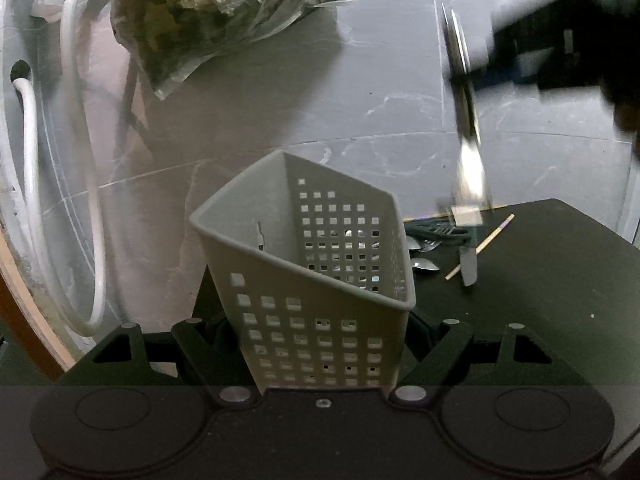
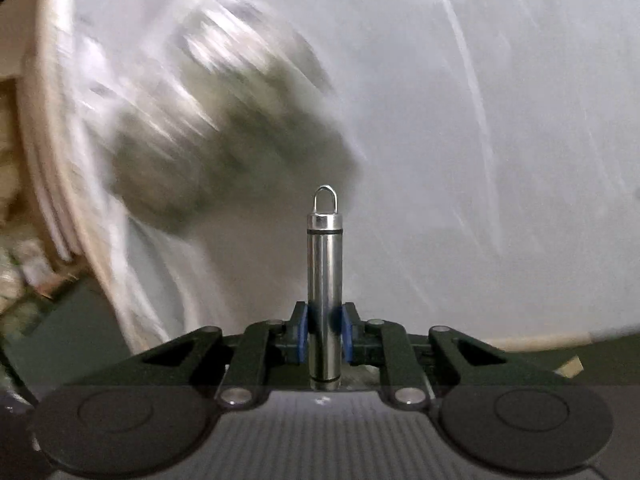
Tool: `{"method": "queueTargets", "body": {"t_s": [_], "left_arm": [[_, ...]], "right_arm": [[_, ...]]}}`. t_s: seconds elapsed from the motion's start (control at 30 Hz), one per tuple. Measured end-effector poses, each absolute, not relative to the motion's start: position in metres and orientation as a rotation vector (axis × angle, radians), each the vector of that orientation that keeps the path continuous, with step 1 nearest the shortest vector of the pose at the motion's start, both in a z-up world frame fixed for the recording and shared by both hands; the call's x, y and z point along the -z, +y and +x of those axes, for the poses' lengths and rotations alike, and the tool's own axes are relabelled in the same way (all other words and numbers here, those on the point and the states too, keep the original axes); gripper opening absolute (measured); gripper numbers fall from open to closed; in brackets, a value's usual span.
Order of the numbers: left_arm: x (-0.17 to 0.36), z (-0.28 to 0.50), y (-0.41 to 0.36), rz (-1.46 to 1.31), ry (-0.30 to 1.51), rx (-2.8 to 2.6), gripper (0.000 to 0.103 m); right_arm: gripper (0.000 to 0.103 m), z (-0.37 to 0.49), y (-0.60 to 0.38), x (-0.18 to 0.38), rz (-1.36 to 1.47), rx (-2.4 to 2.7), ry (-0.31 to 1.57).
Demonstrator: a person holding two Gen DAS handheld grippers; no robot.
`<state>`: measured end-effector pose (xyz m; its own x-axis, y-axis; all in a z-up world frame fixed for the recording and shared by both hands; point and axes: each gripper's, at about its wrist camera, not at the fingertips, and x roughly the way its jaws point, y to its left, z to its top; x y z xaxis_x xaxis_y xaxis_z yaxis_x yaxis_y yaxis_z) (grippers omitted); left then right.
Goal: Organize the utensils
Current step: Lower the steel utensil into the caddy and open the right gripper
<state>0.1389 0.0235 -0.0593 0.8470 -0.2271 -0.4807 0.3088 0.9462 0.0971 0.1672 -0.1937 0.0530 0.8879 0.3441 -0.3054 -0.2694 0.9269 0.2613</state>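
A grey perforated utensil basket [image 1: 320, 264] stands tilted between the fingers of my left gripper [image 1: 320, 332], which is shut on its lower part; the basket looks empty. My right gripper [image 2: 325, 336] is shut on a steel utensil handle [image 2: 325, 280] with a hanging loop, its blue pads [image 2: 303, 334] pressing both sides. In the left wrist view the right gripper [image 1: 472, 80] is a dark blur at upper right, and the steel utensil [image 1: 470, 172] hangs upright from it above the black table [image 1: 540, 280]. Spoons and forks [image 1: 424, 246] lie behind the basket.
A wooden stick [image 1: 480, 247] and a grey blade [image 1: 469, 268] lie on the black table beside the cutlery. A plastic bag [image 1: 208, 20] with dark contents rests on the grey marble floor [image 1: 320, 100]. White hoses [image 1: 36, 184] hang at the left.
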Motion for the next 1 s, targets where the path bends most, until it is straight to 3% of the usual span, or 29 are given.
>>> {"method": "queueTargets", "body": {"t_s": [0.27,0.8,0.83,0.9,1.0], "left_arm": [[0.059,0.135,0.023,0.173,0.487,0.29,0.081],[0.061,0.134,0.022,0.178,0.484,0.288,0.081],[0.061,0.134,0.022,0.179,0.484,0.287,0.081],[0.061,0.134,0.022,0.178,0.484,0.286,0.081],[0.061,0.134,0.021,0.178,0.484,0.281,0.082]], "right_arm": [[0.019,0.16,-0.126,-0.068,0.132,-0.561,0.243],[0.022,0.163,-0.101,0.007,0.043,-0.579,0.516],[0.023,0.159,-0.104,0.008,0.042,-0.587,0.518],[0.043,0.156,-0.108,0.007,0.044,-0.605,0.51],[0.046,0.157,-0.111,0.004,0.045,-0.605,0.499]]}}
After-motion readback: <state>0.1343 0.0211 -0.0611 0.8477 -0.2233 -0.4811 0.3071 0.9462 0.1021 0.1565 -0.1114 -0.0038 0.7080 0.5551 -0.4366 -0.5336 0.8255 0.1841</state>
